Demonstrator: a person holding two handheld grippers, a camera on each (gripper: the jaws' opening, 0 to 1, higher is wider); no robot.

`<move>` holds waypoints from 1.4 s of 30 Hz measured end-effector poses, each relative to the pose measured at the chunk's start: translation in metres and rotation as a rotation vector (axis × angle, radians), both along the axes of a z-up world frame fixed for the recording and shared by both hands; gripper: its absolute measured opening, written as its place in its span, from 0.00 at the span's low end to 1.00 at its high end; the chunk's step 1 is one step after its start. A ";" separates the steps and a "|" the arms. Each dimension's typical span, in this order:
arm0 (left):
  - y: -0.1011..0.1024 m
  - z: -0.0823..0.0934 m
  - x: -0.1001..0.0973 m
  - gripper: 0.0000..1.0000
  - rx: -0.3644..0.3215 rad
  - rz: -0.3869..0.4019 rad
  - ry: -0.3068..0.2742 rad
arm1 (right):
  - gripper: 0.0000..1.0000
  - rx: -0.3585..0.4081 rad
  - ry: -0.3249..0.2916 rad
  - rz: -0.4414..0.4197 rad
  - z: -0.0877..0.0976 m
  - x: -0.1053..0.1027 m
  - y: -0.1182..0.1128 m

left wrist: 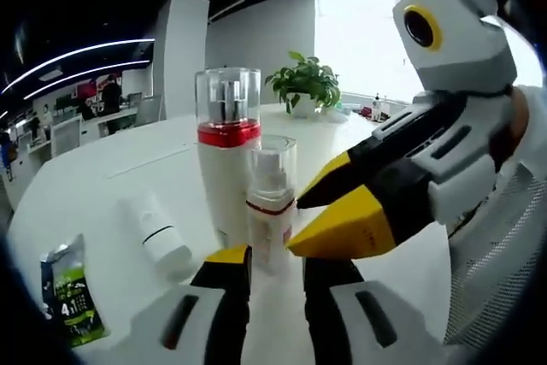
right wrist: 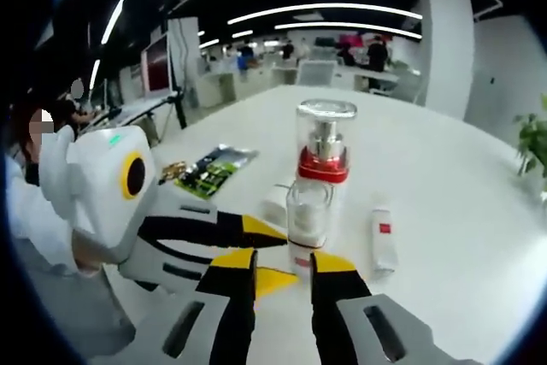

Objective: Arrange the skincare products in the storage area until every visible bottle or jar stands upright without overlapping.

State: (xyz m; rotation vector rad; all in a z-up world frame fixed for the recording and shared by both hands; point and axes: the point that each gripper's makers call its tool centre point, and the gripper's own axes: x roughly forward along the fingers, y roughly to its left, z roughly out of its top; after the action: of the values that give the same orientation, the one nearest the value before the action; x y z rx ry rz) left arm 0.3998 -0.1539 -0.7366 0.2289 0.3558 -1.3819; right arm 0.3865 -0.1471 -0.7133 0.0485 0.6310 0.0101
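Note:
A small bottle (left wrist: pixel 272 203) (right wrist: pixel 308 215) with a clear cap and red-printed label stands upright on the white table (left wrist: pixel 102 177). Right behind it stands a tall white bottle (left wrist: pixel 226 151) (right wrist: pixel 325 147) with a red band and clear cap. My left gripper (left wrist: pixel 278 258) (right wrist: pixel 278 254) is open, its yellow tips just short of the small bottle's base. My right gripper (left wrist: pixel 295 226) (right wrist: pixel 284 262) is open too, its tips at the small bottle's other side. A white bottle (left wrist: pixel 158 232) (right wrist: pixel 278 198) lies on its side beside the tall one. A white tube (right wrist: pixel 383 237) with a red label lies flat.
A green sachet (left wrist: pixel 73 292) (right wrist: pixel 209 168) lies flat near the table's edge, with a second packet beside it. A potted plant (left wrist: pixel 303 83) stands at the far side. Office desks and people are in the background.

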 end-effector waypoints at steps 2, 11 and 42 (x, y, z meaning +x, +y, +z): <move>0.001 -0.001 0.005 0.19 0.003 0.012 -0.001 | 0.16 0.004 -0.001 0.000 0.001 0.000 0.000; 0.004 0.000 0.012 0.19 0.008 0.039 -0.004 | 0.16 -0.014 0.016 0.031 0.002 -0.009 -0.002; 0.039 0.037 0.008 0.67 0.079 -0.038 -0.072 | 0.68 -0.117 -0.032 0.039 0.023 -0.016 -0.025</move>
State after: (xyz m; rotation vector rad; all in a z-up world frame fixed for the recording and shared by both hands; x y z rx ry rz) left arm 0.4081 -0.1151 -0.6998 0.3519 0.3480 -1.3947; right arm 0.3703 -0.1720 -0.6904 -0.0767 0.5992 0.0119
